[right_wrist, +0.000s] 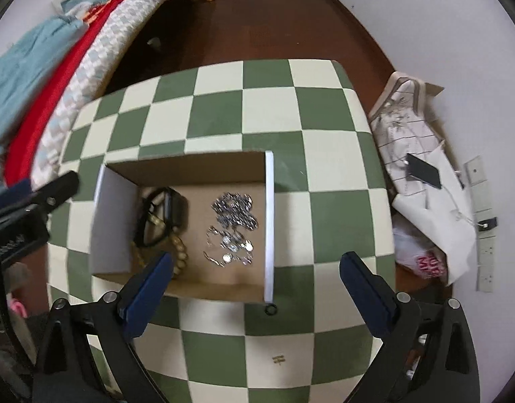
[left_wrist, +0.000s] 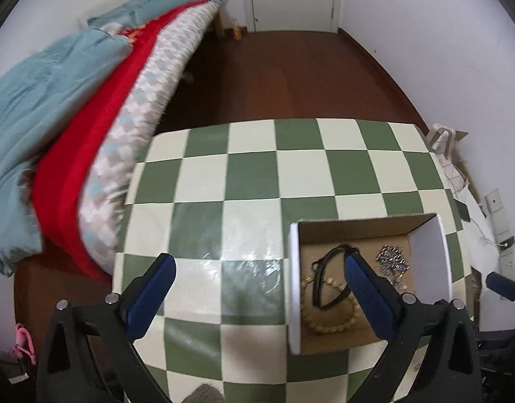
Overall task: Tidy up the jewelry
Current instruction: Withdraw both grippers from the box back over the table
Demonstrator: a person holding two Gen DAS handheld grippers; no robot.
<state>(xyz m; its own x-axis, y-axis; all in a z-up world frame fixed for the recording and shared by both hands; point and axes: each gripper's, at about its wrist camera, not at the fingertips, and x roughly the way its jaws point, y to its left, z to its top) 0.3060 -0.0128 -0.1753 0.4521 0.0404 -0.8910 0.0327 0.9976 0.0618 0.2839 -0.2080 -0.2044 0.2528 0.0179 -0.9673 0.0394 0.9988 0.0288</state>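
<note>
An open cardboard box (right_wrist: 113,225) with white outer walls stands on the green and cream checkered table (right_wrist: 264,114). Inside it lie a black band (right_wrist: 166,211), a wooden bead bracelet (right_wrist: 180,255) and a heap of silver chain jewelry (right_wrist: 233,221). A small black ring (right_wrist: 270,309) lies on the table by the box's near corner. My right gripper (right_wrist: 257,258) hangs open over the box's near side, holding nothing. My left gripper (left_wrist: 259,265) is open too, its right finger over the black band (left_wrist: 328,275) and beads (left_wrist: 328,327), its left finger over bare table.
A bed with blue and red blankets (left_wrist: 55,107) runs along the table's left side. Clothes, a white bag and a dark phone (right_wrist: 422,171) lie on the floor to the right. A tiny gold piece (right_wrist: 277,358) rests on the table's near part.
</note>
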